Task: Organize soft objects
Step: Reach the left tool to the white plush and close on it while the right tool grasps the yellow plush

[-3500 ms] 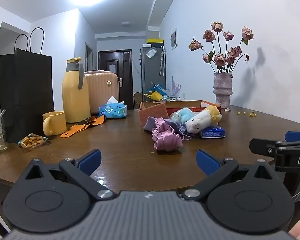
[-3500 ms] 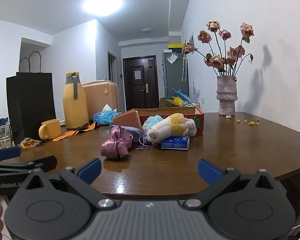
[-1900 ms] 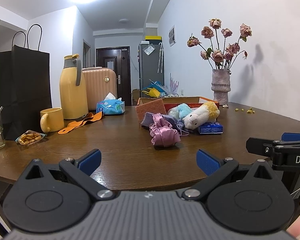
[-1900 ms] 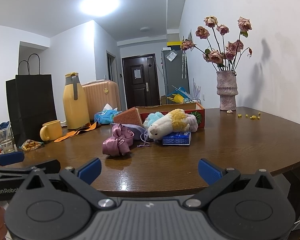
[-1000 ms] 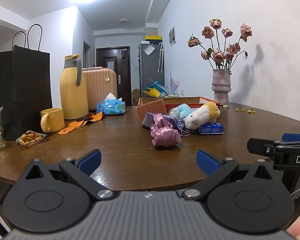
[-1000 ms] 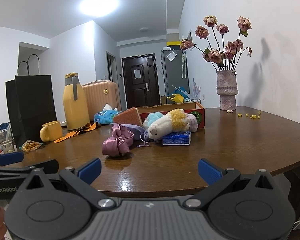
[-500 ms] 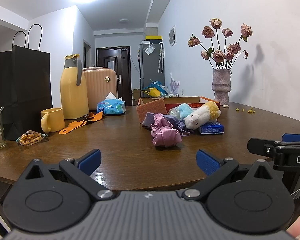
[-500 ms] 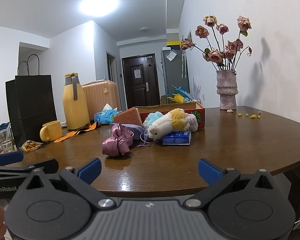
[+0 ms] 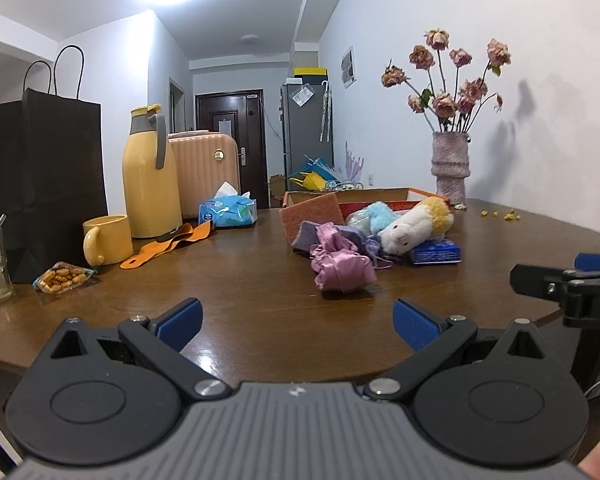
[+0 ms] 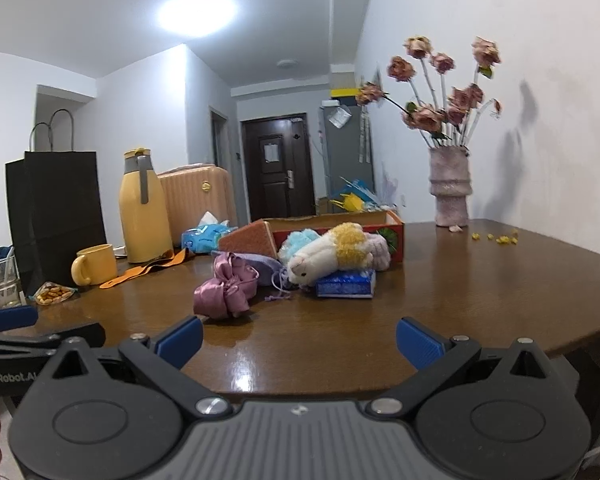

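The left gripper (image 9: pixel 296 318) and right gripper (image 10: pixel 298 338) hang side by side at the near edge of the wooden table (image 9: pixel 240 280), each with fingers spread wide and nothing between them. A broad bare stretch of tabletop lies between them and the soft things at the middle: a pink satin bundle (image 9: pixel 342 266) nearest, a purple pouch (image 10: pixel 266 266) just behind it, then a white and yellow plush toy (image 10: pixel 332 256) lying on a blue packet (image 10: pixel 346 284). A pale blue fluffy piece (image 9: pixel 380 216) rests against the cardboard box (image 10: pixel 336 226) beyond. Far left stand a yellow mug (image 9: pixel 108 238), yellow thermos (image 9: pixel 150 176), black paper bag (image 9: pixel 46 176) and snack packet (image 9: pixel 62 277). A vase of dried roses (image 10: pixel 450 192) stands far right by the wall.
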Available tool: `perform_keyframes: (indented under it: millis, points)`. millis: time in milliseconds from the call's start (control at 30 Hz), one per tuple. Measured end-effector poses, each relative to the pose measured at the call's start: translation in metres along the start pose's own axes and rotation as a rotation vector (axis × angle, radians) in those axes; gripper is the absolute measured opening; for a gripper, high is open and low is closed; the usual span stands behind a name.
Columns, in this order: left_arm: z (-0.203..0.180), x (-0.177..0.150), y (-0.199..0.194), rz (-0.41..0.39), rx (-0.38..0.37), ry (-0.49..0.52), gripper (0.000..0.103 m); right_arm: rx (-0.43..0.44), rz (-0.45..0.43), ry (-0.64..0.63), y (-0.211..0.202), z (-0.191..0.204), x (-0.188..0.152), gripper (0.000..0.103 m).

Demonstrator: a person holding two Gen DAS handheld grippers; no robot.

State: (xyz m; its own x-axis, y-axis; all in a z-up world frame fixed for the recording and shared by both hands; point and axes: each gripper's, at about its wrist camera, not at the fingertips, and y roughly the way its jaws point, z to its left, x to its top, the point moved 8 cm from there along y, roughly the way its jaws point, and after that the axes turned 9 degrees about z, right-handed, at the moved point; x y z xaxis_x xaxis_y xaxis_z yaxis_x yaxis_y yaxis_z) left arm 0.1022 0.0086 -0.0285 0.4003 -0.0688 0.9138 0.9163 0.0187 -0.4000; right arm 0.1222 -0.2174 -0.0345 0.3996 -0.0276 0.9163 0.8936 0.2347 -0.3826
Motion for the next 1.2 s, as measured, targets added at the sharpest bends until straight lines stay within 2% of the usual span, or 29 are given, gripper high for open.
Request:
perform_keyframes:
  millis: [267,500,667,867,967,1067,1133,1200]
  points:
    - [0.007,0.027,0.06,0.018,-0.013,-0.015,0.103,0.009,0.026,-0.082,0.065,-0.004,0.018,0.103]
    - [-0.005,0.052,0.106,0.054,-0.068,0.006,0.103,0.009,0.043,-0.115,0.106,-0.012,0.047,0.103]
    - [-0.02,0.066,0.135,0.104,-0.113,-0.026,0.103,-0.018,0.089,-0.053,0.137,-0.038,0.069,0.103]
    - [-0.035,0.074,0.168,0.161,-0.112,0.044,0.103,0.005,0.075,0.007,0.165,-0.063,0.097,0.103]
    - [-0.029,0.079,0.185,0.175,-0.079,0.066,0.103,0.006,0.07,0.009,0.181,-0.07,0.109,0.103]
    - [-0.006,0.085,0.202,0.162,0.066,0.088,0.103,0.016,0.065,0.014,0.195,-0.077,0.119,0.103]
    - [0.012,0.088,0.211,0.189,0.102,0.051,0.103,0.023,0.071,0.029,0.205,-0.083,0.123,0.102]
    - [0.024,0.094,0.213,0.209,0.085,-0.045,0.103,0.055,0.102,0.063,0.218,-0.089,0.124,0.102]
